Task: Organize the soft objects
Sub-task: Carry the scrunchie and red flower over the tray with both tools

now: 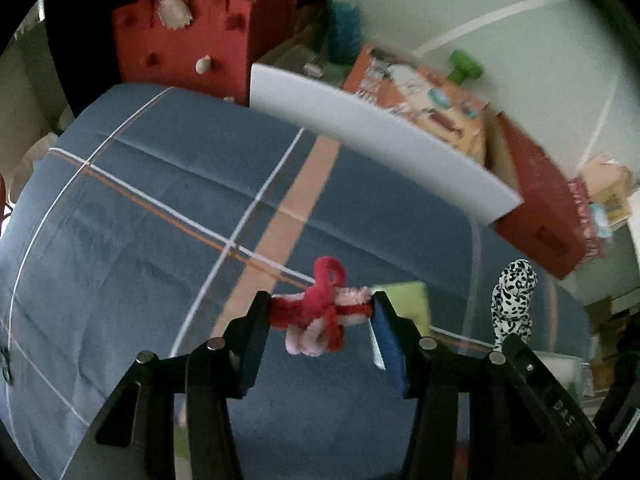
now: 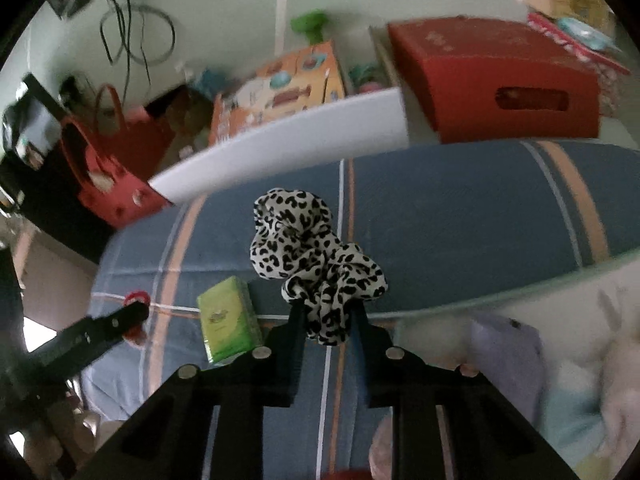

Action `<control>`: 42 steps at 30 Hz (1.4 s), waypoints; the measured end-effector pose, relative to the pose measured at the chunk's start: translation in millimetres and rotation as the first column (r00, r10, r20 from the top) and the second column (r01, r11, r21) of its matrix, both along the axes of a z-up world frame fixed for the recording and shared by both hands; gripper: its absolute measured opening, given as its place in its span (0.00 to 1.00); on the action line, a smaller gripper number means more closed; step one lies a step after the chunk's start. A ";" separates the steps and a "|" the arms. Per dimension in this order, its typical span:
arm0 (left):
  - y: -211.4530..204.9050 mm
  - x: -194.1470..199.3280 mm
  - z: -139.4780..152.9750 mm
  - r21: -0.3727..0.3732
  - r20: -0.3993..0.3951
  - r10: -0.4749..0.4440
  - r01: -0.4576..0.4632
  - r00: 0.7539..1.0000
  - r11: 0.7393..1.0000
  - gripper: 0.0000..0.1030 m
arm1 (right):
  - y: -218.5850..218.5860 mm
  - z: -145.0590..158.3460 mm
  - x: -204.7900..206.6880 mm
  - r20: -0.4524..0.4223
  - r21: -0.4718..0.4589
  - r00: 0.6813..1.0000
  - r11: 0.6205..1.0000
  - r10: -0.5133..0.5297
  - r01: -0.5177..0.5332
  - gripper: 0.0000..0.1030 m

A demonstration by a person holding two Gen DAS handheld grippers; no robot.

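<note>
My left gripper [image 1: 320,312] is shut on a red and pink pipe-cleaner bundle [image 1: 320,312], held above the blue striped bedspread [image 1: 140,220]. My right gripper [image 2: 326,316] is shut on a black-and-white leopard-print scrunchie [image 2: 312,256], also held above the bedspread [image 2: 460,208]. The scrunchie shows in the left wrist view [image 1: 514,300] to the right, above the right gripper's finger. The left gripper's finger and the red bundle [image 2: 136,300] show at the left in the right wrist view. A green tissue pack [image 2: 228,320] lies on the bed between the two grippers; it also shows behind the left gripper [image 1: 408,300].
A white foam board [image 1: 380,132] leans along the bed's far edge. Behind it are a red felt bag [image 1: 192,32], an orange toy box [image 1: 420,96] and a red box [image 2: 500,80]. Pale soft items [image 2: 560,360] lie at the right.
</note>
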State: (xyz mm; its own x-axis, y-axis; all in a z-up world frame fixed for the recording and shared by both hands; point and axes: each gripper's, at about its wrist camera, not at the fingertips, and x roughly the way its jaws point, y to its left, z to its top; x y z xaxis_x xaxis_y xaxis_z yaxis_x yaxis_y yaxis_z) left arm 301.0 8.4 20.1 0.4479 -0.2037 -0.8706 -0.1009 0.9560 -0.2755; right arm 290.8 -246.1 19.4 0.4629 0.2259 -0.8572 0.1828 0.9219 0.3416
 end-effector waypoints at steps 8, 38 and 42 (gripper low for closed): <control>-19.4 -53.0 45.4 -0.038 0.131 -0.044 0.049 0.990 0.998 0.51 | -2.8 53.1 -63.8 0.147 0.017 0.987 0.998 -0.070 0.069 0.22; -117.8 -145.4 73.4 -0.004 0.263 -0.253 0.263 0.931 0.965 0.51 | -84.6 102.1 -210.9 0.199 -0.094 0.895 0.902 -0.398 0.422 0.22; -133.7 -150.1 66.8 0.009 0.245 -0.299 0.306 0.922 0.952 0.51 | -108.5 96.4 -218.8 0.162 -0.148 0.881 0.872 -0.445 0.467 0.22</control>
